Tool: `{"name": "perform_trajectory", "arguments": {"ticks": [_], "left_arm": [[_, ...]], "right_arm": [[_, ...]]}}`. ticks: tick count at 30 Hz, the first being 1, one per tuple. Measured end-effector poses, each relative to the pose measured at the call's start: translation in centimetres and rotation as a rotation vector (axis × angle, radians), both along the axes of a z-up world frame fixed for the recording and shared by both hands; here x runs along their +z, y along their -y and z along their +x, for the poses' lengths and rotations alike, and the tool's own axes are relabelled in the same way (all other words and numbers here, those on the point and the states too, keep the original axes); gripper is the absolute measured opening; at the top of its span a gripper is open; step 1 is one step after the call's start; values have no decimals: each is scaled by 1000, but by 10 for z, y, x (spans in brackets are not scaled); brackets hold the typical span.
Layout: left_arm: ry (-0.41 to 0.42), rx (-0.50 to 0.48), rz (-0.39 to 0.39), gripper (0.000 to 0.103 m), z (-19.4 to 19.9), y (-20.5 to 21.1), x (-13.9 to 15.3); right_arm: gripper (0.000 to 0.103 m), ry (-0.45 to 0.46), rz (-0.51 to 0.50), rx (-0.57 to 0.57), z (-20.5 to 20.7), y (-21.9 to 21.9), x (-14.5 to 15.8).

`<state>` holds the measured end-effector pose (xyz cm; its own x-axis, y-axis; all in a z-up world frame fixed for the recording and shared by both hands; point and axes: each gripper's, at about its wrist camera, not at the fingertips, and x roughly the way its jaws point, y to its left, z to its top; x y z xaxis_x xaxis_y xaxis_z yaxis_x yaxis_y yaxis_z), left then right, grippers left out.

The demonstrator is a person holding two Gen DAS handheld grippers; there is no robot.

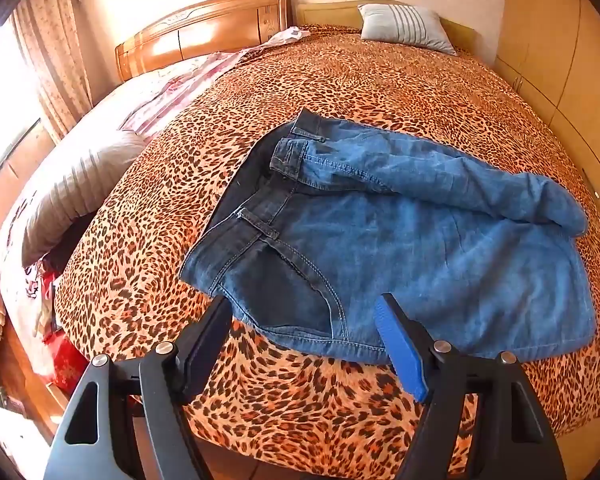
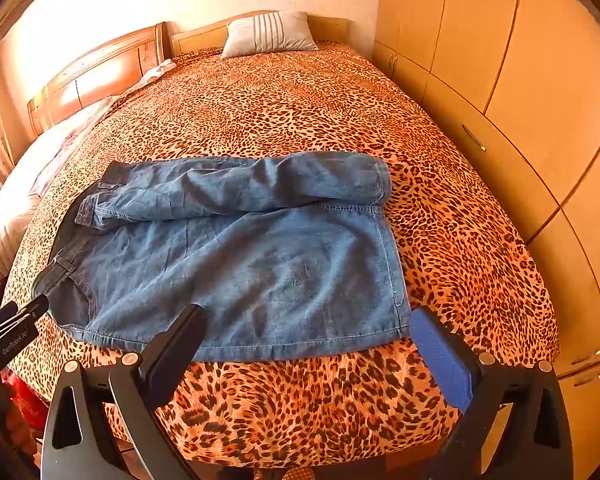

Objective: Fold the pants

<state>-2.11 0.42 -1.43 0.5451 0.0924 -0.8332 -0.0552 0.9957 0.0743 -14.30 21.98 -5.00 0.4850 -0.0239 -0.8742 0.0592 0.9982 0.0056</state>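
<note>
Your blue denim pants (image 1: 400, 248) lie in the middle of both frames, on the leopard-print bedspread (image 1: 340, 92) near the bed's lower edge. They are doubled over: the waistband sits at centre left, one leg lies flat, and the other is bunched in a loose roll along the upper side.

Your left gripper (image 1: 304, 312) fills the bottom of the left wrist view with its fingers (image 1: 400, 354) spread apart over the pocket corner, gripping nothing. Your right gripper (image 2: 306, 324) sits at the bottom of the right wrist view, its fingers (image 2: 442, 364) likewise wide apart, straddling the near hem corner without clamping it.

A striped grey pillow (image 2: 268, 34) rests at the top centre against a wooden headboard (image 1: 204, 30). A pale floral quilt (image 1: 100, 148) lies at upper left, a curtain (image 1: 48, 52) hangs further left, and wardrobe doors (image 2: 520, 80) fill the right side. Something red (image 1: 66, 360) shows at lower left beside the bed.

White lettering on the other gripper, at the right wrist view's lower left, seems to read "GenRobot.AI" (image 2: 14, 346).
</note>
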Motion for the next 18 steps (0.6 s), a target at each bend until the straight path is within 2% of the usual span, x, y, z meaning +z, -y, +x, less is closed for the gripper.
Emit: {"name": "perform_trajectory", "arguments": {"ticks": [18], "left_arm": [[16, -6, -11, 74, 0, -5, 1]], "right_arm": [[102, -9, -6, 6, 1, -5, -1]]}}
